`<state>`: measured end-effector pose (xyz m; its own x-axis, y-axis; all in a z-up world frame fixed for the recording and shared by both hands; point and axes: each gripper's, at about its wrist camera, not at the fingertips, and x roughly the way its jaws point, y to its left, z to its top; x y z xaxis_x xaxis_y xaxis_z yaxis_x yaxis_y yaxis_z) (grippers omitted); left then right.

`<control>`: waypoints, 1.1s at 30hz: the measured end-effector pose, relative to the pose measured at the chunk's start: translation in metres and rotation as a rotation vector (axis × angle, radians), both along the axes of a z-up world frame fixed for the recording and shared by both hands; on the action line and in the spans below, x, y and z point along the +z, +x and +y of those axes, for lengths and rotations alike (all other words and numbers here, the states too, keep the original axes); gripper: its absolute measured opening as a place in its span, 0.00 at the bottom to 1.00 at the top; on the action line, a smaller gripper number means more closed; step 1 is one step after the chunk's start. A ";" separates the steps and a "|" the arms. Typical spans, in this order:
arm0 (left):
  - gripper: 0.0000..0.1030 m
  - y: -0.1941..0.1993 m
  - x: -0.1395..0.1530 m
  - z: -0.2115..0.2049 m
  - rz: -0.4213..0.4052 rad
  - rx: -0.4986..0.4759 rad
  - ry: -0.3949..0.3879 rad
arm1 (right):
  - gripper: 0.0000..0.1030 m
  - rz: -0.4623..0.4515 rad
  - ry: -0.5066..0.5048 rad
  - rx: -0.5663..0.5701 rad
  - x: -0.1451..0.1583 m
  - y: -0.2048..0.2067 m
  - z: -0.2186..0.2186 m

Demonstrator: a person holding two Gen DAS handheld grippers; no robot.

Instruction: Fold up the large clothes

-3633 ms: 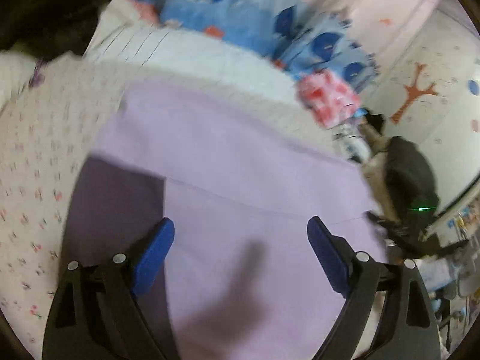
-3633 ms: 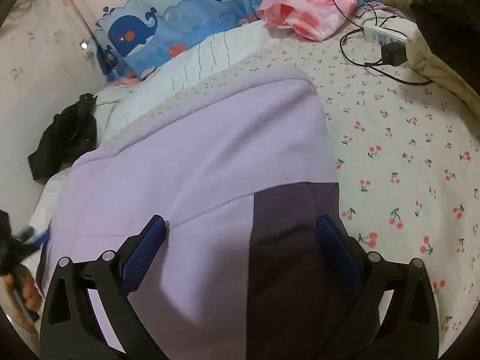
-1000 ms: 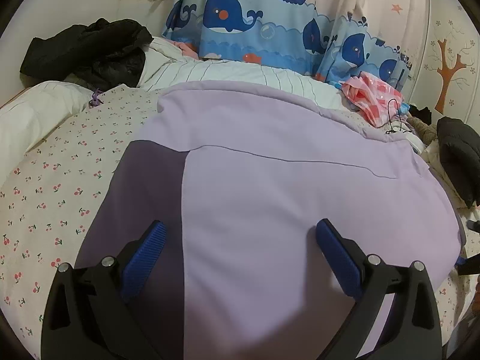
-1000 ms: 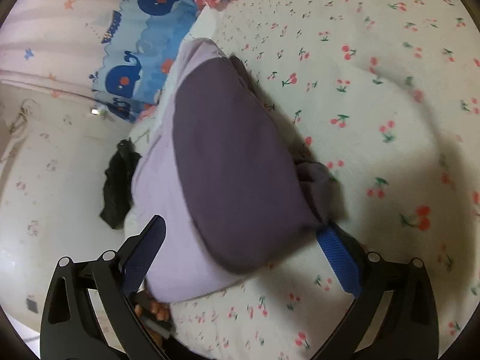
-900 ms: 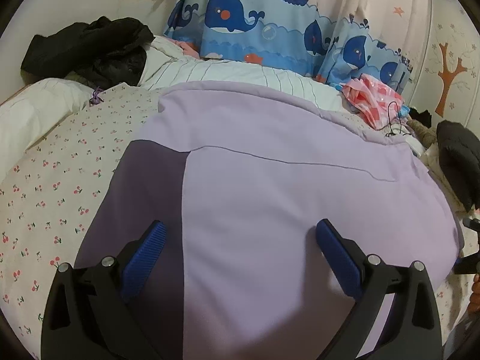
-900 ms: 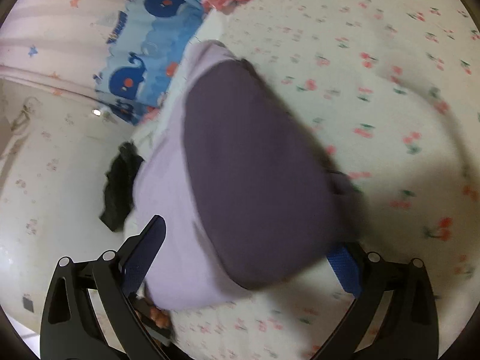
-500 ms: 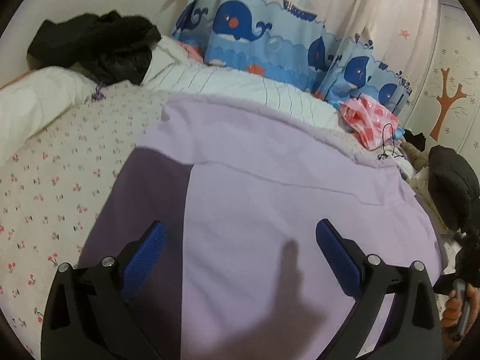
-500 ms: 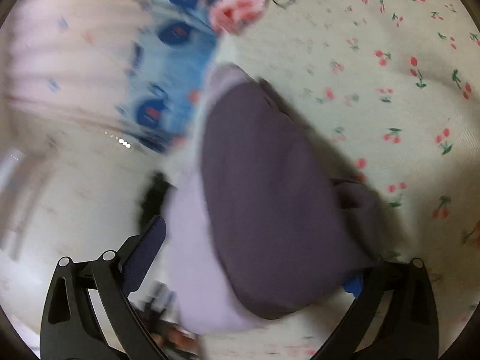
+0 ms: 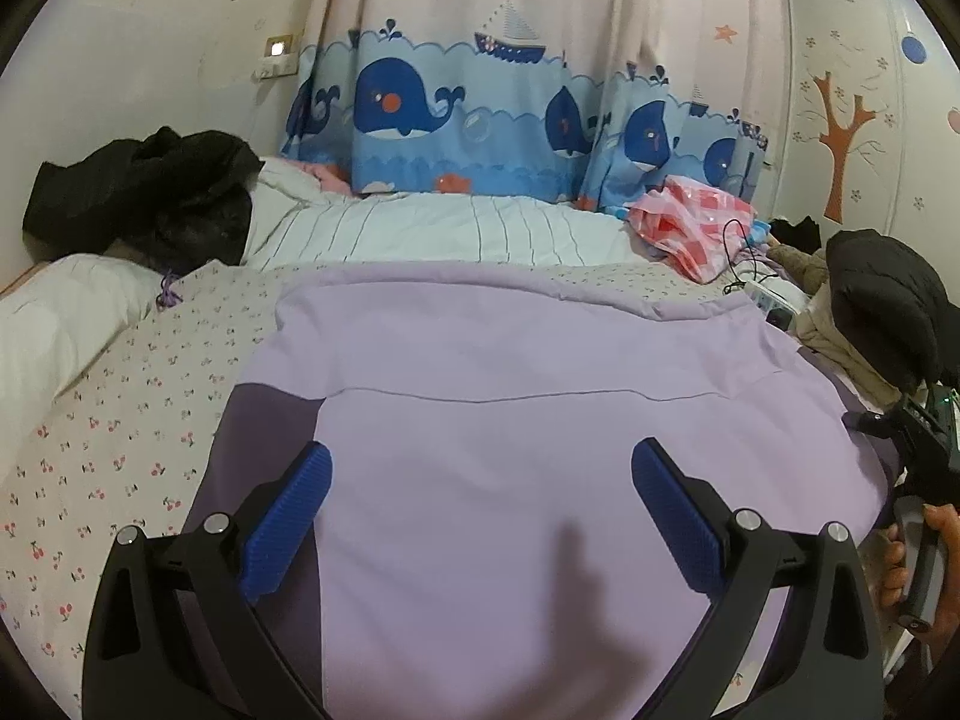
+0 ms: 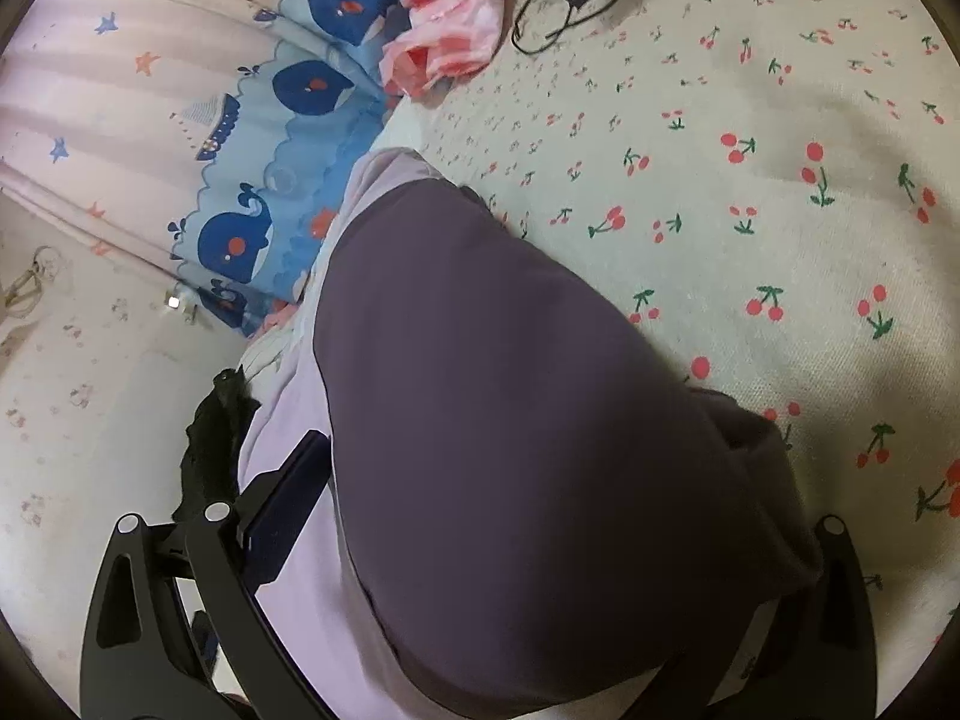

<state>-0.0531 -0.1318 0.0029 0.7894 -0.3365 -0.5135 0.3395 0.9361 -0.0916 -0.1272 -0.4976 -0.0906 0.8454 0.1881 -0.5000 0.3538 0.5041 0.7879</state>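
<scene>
Left wrist view: My left tongs [image 9: 480, 504] hang above the lilac garment [image 9: 540, 420] with the two blue pads spread wide apart and nothing between them. The garment lies flat on the cherry-print bed sheet [image 9: 120, 420] and fills the near and middle part of the view. A dark purple sleeve [image 9: 258, 450] runs along its left side, partly under my left pad. A seam line crosses the garment from left to right. Far left, a black jacket [image 9: 150, 198] sits on a white pillow [image 9: 60, 312]. At the far side hangs a whale-print curtain [image 9: 480, 120]. Far right lie a pink checked cloth [image 9: 690, 222] and a black padded coat [image 9: 888, 300]. At the near right edge, a hand [image 9: 936, 570] grips the handle of my other tool.

Right wrist view: My right tongs [image 10: 540, 540] are down at the garment's right side. The dark purple sleeve [image 10: 510, 420] drapes over the gap between the fingers and hides the right pad; the left pad stands clear at the lilac edge. The fingers stand apart, but I cannot tell whether they grip the cloth. The bed sheet [image 10: 780, 240] extends right and far. The pink checked cloth [image 10: 444, 42] and a black cable [image 10: 540, 24] lie at the far side.
</scene>
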 end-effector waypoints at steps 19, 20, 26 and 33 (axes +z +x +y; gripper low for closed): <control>0.93 0.011 -0.009 -0.002 0.056 0.022 0.029 | 0.93 -0.001 0.014 0.052 0.000 -0.007 -0.006; 0.93 0.011 -0.010 -0.004 0.057 0.020 0.035 | 0.93 0.002 -0.001 0.058 0.002 -0.006 -0.003; 0.93 0.006 -0.014 -0.017 0.018 0.000 0.103 | 0.93 -0.020 -0.036 0.079 0.001 -0.008 0.000; 0.93 0.004 -0.018 -0.027 0.014 -0.038 0.135 | 0.93 -0.020 -0.013 0.111 -0.001 -0.007 -0.004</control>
<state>-0.0493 -0.1587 -0.0151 0.7698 -0.2930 -0.5671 0.3746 0.9267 0.0297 -0.1342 -0.5019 -0.0915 0.8296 0.2744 -0.4862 0.2795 0.5497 0.7872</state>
